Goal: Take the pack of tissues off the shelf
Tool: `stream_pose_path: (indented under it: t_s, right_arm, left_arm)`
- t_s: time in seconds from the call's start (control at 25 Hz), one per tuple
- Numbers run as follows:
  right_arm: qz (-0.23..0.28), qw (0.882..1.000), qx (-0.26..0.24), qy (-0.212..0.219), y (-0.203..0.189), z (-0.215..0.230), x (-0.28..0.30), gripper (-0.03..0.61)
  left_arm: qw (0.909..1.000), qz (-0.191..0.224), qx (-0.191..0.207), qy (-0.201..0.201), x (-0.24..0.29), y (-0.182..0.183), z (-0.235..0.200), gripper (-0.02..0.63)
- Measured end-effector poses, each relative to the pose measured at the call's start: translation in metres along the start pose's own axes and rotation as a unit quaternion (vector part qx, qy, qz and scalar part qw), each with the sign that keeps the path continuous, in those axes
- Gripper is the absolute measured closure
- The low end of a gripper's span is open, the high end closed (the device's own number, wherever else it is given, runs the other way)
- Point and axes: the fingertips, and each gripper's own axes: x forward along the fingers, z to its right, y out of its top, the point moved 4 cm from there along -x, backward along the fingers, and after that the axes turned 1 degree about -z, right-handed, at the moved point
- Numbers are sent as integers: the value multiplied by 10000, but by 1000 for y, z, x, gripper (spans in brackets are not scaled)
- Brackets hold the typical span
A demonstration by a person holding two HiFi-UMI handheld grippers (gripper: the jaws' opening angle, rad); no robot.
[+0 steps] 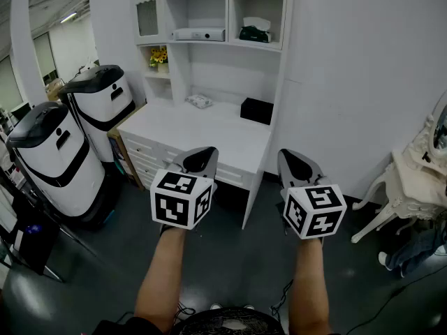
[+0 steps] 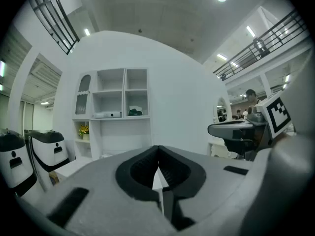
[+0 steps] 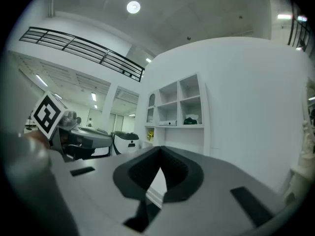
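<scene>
Both tongs hang short of the white worktop [image 1: 209,135], out over the dark floor in front of it. The left tongs [image 1: 199,160] are closed tip to tip with nothing between them. The right tongs [image 1: 297,165] are closed and empty too (each one's own camera shows only a sliver of light below the meeting tips). The pack of tissues [image 1: 255,31], dark green with a white sheet standing up, sits in a compartment of the shelf unit [image 1: 223,68] above the worktop's right rear, well apart from both tongs. A flat white device [image 1: 199,35] lies on the shelf above the worktop's middle. On the worktop itself lie a small pale packet [image 1: 199,101] and, at its right rear, a black box [image 1: 256,110].
</scene>
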Motion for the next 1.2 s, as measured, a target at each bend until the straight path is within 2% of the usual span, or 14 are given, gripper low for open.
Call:
stream_pose_path:
  t_s: [0.52, 0.64, 0.88, 1.2]
  right_arm:
    - [-108, 9998, -145, -108, -2, -19, 8, 572]
    - [-90, 9998, -139, -133, -3, -18, 14, 548]
    - [-47, 9998, -94, -166, -9, -7, 36, 512]
    - [34, 9999, -52, -142, -12, 23, 92, 465]
  left_arm:
    - [9997, 8, 28, -235, 3, -4, -6, 609]
    - [9995, -24, 36, -302, 11, -7, -7, 609]
    - [9990, -76, -55, -443, 37, -11, -16, 609]
    - [9990, -81, 39, -447, 94, -6, -42, 606]
